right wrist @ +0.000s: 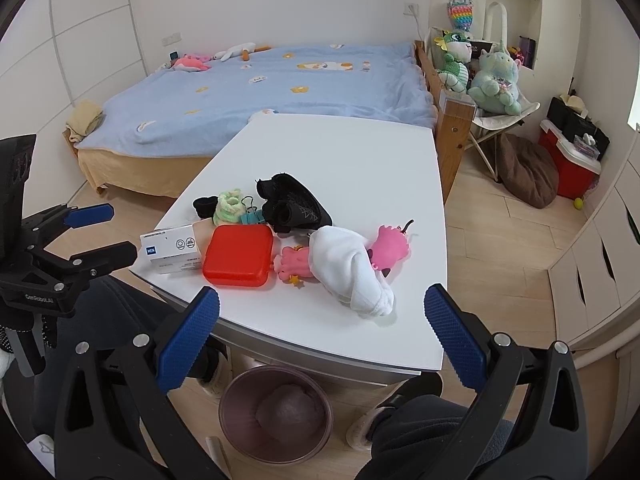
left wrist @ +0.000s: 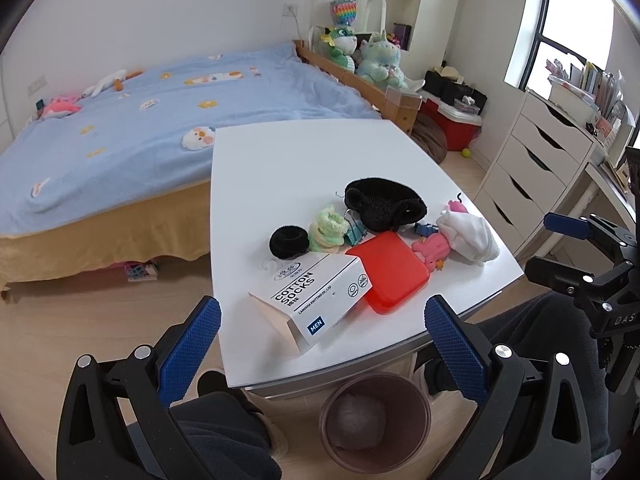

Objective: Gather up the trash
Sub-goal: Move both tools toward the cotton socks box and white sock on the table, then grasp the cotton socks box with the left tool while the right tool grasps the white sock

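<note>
While both our grippers hang spread and empty before the white table (left wrist: 280, 160), we see, left to right, the left gripper (left wrist: 320, 332), the sock box (left wrist: 316, 300), a red case (left wrist: 390, 270), a white cloth (left wrist: 468, 236), then the right gripper (right wrist: 320, 328). Under the table's near edge, the brown bin (left wrist: 376, 420) holds one crumpled wad (left wrist: 358, 426).

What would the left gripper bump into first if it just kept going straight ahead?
Probably the white cotton socks box on the table's near edge: it lies straight ahead of the open left gripper, with the red case just behind. Depth is hard to judge.
</note>
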The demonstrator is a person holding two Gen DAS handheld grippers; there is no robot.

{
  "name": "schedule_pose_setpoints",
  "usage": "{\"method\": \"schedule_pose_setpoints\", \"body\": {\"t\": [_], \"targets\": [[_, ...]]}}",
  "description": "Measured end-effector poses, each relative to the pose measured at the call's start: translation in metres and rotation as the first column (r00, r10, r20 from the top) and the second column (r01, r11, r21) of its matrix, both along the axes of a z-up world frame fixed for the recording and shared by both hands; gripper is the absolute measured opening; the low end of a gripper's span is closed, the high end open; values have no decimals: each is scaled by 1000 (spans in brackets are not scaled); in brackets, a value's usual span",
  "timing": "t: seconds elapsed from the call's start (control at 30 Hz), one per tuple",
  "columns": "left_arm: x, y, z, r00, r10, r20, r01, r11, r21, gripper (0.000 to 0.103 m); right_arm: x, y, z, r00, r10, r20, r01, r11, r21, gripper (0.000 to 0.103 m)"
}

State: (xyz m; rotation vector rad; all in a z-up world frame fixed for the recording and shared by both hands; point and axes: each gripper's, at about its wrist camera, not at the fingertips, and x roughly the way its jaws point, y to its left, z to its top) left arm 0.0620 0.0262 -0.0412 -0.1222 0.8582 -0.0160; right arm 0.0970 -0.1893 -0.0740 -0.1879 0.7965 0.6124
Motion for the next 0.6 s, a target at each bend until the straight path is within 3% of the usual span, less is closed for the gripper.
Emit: {"method": "schedule_pose_setpoints", "body": {"t": [0.5,0.57,0.6], "targets": [[32,18,-36,983,62,-174,-91,982,-164,97,11,-4,-9,1000,-18,-20,18,1000,5,100],[31,19,-38,982,63,-177,-95,980,-177,93,13,-5,-11,999,-19,-26,19,1000,6,100],[32,20,-39,982,63,-180,-96,979,-177,83,13,-4,-12,999,-19,-29,19,1000,5,100]]}}
